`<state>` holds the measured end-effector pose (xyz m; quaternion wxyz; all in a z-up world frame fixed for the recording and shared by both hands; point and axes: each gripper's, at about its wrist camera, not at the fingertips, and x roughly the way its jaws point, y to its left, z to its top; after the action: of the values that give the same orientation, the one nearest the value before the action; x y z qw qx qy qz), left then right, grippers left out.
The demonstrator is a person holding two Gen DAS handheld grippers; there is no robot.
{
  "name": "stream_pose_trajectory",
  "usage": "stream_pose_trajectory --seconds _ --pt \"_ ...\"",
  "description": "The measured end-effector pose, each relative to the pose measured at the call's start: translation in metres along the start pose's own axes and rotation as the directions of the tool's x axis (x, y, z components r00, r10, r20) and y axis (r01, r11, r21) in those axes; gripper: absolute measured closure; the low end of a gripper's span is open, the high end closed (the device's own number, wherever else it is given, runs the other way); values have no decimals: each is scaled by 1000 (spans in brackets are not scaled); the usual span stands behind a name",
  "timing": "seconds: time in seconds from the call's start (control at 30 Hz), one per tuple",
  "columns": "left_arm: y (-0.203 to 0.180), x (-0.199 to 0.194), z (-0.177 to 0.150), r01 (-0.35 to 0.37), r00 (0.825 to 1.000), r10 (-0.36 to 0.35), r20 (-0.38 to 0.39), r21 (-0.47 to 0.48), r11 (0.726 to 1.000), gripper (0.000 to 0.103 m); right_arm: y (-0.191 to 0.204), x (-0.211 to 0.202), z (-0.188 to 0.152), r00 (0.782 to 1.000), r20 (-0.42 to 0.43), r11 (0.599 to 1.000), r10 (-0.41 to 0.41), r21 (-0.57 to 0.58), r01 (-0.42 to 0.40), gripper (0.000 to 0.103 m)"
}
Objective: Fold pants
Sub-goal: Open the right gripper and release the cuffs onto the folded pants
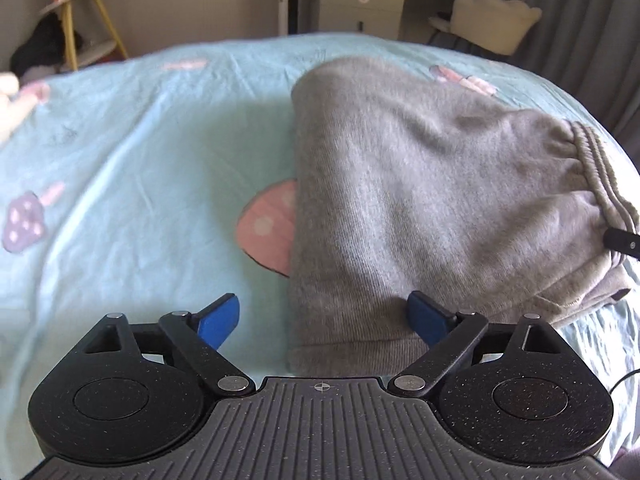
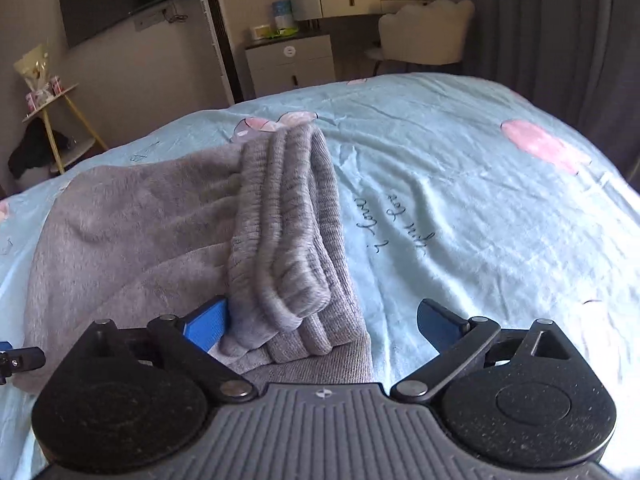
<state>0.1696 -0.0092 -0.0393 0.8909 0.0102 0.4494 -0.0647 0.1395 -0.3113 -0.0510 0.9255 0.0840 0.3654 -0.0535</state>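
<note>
Grey fleece pants (image 1: 420,184) lie folded in a thick bundle on the light blue bedsheet (image 1: 140,160). My left gripper (image 1: 324,318) is open, its blue pads either side of the bundle's near folded edge. In the right wrist view the pants (image 2: 132,232) show their ribbed elastic waistband (image 2: 288,232) stacked on top. My right gripper (image 2: 326,326) is open around the waistband end, left pad against the cloth, right pad over bare sheet. The right gripper's tip shows at the left view's right edge (image 1: 622,240).
The bed has mushroom prints (image 1: 268,224) and script writing (image 2: 400,220). Beyond it stand a yellow-legged side table (image 1: 80,28), a white drawer unit (image 2: 292,64), a vanity desk with a cream chair (image 2: 424,32), and grey curtains (image 2: 560,40).
</note>
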Motion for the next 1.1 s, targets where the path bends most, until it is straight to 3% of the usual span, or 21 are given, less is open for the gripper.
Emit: stream_pose_trajectory --seconds 0.27,0.43,0.6,0.7,0.77,0.87,0.97,1.03,1.1 --pt "-6 -9 29 -33 998 33 56 -5 999 10 29 -20 21 996 89 997 -12 -74 19 4" --pt "-27 7 60 -113 988 104 115 78 990 10 55 -8 31 984 167 975 -56 -202 89 4" --pt "-31 32 87 -128 988 122 95 58 990 10 69 11 39 966 245 940 -87 -300 161 9" --pt "-38 45 96 -159 983 149 106 98 982 12 76 23 47 965 248 923 -81 -347 167 24" --pt "-43 52 100 -173 981 158 115 128 977 12 78 30 53 965 255 923 -60 -353 151 27" --pt "-48 64 101 -186 980 171 103 155 970 10 77 52 55 972 207 904 -114 -383 188 30" --pt "-48 73 98 -188 981 173 94 189 964 9 64 72 51 977 156 899 -146 -392 197 29" --pt "-47 74 97 -192 980 175 98 215 957 7 58 72 53 978 150 910 -145 -367 192 20" --pt "-44 71 96 -194 980 177 95 217 957 7 57 67 55 978 144 916 -153 -349 195 20"
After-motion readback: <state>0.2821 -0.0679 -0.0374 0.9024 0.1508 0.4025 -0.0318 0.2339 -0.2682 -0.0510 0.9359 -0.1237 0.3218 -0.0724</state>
